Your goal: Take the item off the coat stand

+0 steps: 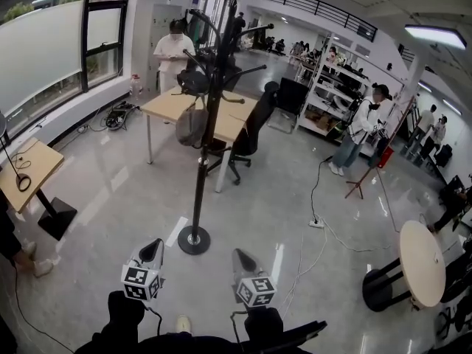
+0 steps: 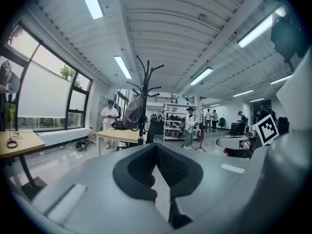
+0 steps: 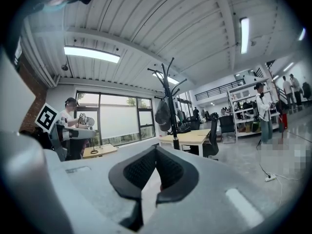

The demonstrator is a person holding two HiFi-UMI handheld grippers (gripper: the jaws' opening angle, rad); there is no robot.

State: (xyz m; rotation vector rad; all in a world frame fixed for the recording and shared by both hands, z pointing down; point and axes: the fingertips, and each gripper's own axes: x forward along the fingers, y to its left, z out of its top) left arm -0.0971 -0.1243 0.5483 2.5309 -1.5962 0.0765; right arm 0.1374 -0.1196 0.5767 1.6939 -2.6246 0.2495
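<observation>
A tall black coat stand (image 1: 204, 135) rises from a round base (image 1: 194, 240) on the glossy floor just ahead of me. From one of its hooks hangs a grey fabric item (image 1: 192, 126), which looks like a bag. It also shows as the grey item (image 2: 132, 112) in the left gripper view and as the grey item (image 3: 162, 113) in the right gripper view. My left gripper (image 1: 153, 251) and right gripper (image 1: 241, 259) are held low, short of the base, pointing toward the stand. Both are shut with nothing between the jaws.
Behind the stand are wooden desks (image 1: 174, 105) with a black office chair (image 1: 249, 133). A person in white (image 1: 173, 52) stands at the far side. A small desk (image 1: 33, 169) is at the left and a round table (image 1: 421, 262) at the right. Cables (image 1: 316, 223) cross the floor.
</observation>
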